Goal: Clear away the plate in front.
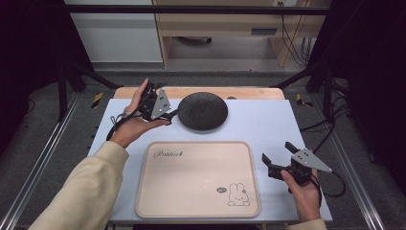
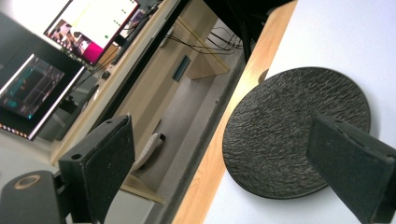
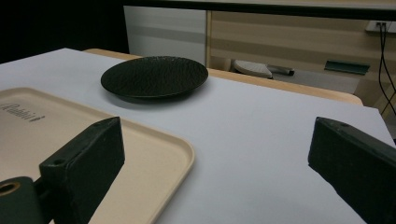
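The left gripper (image 1: 168, 114) hovers, jaws spread and holding nothing, just beside the left edge of the black plate (image 1: 202, 110) near the table's far edge. The right gripper (image 1: 277, 155), also spread and unladen, waits right of the beige tray (image 1: 143, 191), with bare tabletop (image 1: 268, 120) between.

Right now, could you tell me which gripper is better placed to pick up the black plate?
Left. The left gripper hovers beside the black plate at its left edge, jaws open. The right gripper rests near the table's front right corner, beside the beige tray, well away from the plate.
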### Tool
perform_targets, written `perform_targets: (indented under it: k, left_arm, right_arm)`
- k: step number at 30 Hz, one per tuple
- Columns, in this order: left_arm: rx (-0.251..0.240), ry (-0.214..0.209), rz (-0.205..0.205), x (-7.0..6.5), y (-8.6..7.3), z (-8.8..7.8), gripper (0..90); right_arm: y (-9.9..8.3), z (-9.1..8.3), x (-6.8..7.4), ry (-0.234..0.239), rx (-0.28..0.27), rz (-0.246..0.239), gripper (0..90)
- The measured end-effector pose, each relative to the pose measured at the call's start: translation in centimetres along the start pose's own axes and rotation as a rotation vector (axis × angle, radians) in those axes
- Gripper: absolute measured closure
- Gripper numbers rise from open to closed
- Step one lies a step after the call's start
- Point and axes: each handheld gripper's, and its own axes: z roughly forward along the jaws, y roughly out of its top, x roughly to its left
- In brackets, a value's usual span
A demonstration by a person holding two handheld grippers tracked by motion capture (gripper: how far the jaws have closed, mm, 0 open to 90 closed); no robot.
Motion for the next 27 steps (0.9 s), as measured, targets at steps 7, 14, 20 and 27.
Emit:
perform_targets:
  k: [7, 14, 20, 27]
  left_arm:
    - [0.02, 0.028, 0.129, -0.4, 1.2, 2.0, 12.3]
    - [0.067, -0.017, 0.327, -2.5, 0.2, 3.6, 24.0]
    - [0.098, -0.064, 0.435, -4.0, -1.4, 4.5, 34.4]
    - [0.135, -0.1, 0.558, -5.9, -3.3, 5.9, 36.6]
  right_arm:
    - [0.0, -0.2, -0.1, 0.002, -0.008, 0.013, 4.0]
    - [0.0, -0.4, -0.3, 0.023, -0.026, 0.011, 3.1]
    - [-0.1, -0.5, -0.3, 0.008, -0.028, -0.007, 3.3]
    - [-0.1, -0.4, -0.1, 0.002, -0.02, -0.013, 3.4]
